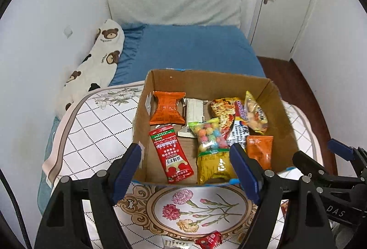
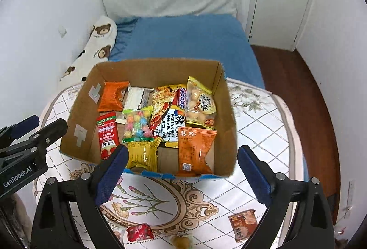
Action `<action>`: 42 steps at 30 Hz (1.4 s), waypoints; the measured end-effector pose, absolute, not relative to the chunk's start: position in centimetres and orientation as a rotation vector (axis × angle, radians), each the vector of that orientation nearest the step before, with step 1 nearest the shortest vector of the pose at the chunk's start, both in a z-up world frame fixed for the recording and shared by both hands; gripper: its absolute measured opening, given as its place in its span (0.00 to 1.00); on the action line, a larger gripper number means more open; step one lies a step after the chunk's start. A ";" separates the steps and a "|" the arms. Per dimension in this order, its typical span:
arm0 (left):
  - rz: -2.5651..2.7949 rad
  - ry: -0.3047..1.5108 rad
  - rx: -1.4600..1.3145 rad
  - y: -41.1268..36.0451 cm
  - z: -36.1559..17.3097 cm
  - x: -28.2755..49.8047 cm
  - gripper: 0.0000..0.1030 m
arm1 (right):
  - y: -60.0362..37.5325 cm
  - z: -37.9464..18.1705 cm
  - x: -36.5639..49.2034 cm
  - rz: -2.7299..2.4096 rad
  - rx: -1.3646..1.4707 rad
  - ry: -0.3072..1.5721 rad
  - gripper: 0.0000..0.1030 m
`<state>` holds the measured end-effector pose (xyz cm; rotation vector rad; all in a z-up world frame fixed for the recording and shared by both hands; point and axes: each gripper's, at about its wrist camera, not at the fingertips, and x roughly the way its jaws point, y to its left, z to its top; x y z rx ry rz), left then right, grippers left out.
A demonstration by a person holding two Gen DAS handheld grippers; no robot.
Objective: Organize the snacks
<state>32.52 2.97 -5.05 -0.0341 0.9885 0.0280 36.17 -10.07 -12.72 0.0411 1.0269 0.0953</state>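
Grippers first: your left gripper (image 1: 185, 166) is hovering with its blue pads spread apart and nothing between them, and your right gripper (image 2: 183, 171) is standing wider still, equally empty. Both are tilting down toward the cardboard box (image 2: 80, 116), which is sitting just ahead of the fingertips on the floral mat (image 2: 259, 134).

Inside the box, directly beyond your left gripper's pads, the red sachet (image 1: 170, 153) is lying flat against the left wall, with the candy-ball bag (image 1: 209, 136) and the yellow packet (image 1: 213, 165) beside it. Ahead of your right gripper, the orange packet (image 2: 196, 149) is leaning in the near right corner, and the cheese noodle pack (image 2: 172, 120) is resting behind it. A second orange pack (image 2: 112, 96) is occupying the far left corner.

Outside the box, below your right gripper's fingers, the small red candy (image 2: 138, 231) is lying loose on the mat, and the brown snack packet (image 2: 242, 225) is sitting under the right pad. A blue bed (image 1: 190, 47) is lying beyond the box.
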 end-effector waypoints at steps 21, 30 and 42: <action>0.115 1.240 -0.066 3.9 -13.8 23.7 0.76 | -19.7 -19.8 27.6 -0.041 0.288 1.216 0.95; 0.159 1.449 -0.063 3.7 -23.5 21.7 0.76 | -24.6 -32.9 27.9 -0.129 0.171 1.483 0.95; 0.152 1.572 -0.104 6.4 -26.4 18.1 0.76 | -20.9 -37.0 26.1 -0.085 0.063 1.522 0.59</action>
